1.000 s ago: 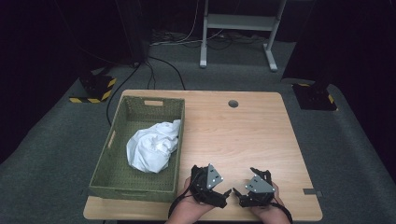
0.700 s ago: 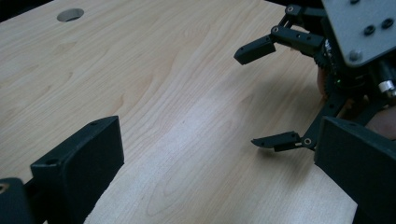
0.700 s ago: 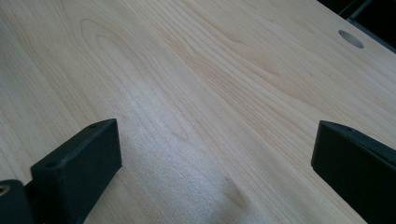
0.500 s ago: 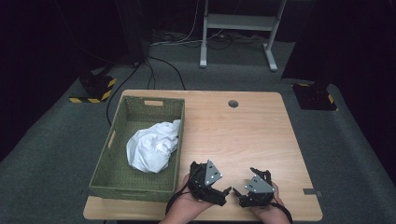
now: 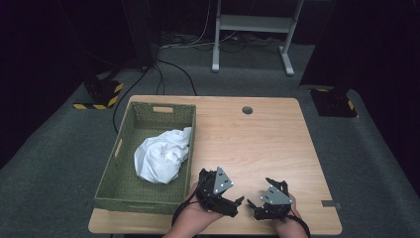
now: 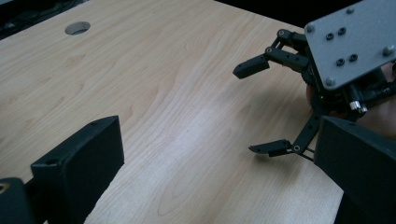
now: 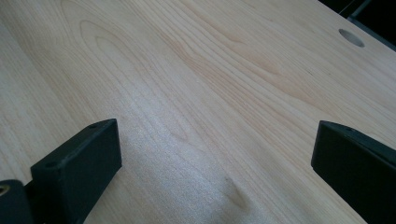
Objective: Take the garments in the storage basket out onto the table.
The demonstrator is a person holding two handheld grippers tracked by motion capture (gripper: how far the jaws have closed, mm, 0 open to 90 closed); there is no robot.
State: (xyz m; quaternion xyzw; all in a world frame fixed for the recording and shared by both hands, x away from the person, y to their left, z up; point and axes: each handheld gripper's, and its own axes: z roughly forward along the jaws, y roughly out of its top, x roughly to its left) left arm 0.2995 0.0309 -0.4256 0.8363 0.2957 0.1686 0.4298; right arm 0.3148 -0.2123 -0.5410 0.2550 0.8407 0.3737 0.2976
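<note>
Left gripper (image 5: pixel 236 204) sits low at the near edge of the table (image 5: pixel 257 144), jaws spread wide and holding nothing; right gripper (image 5: pixel 253 208) rests just beside it, equally spread and empty. The white cloth (image 5: pixel 161 156) lies bunched in the green basket (image 5: pixel 111 183), off to the left and slightly farther back. Of the 2 grippers, the left is nearer, its hand just beside the basket's right wall, so a reach looks likelier to fall to it.
</note>
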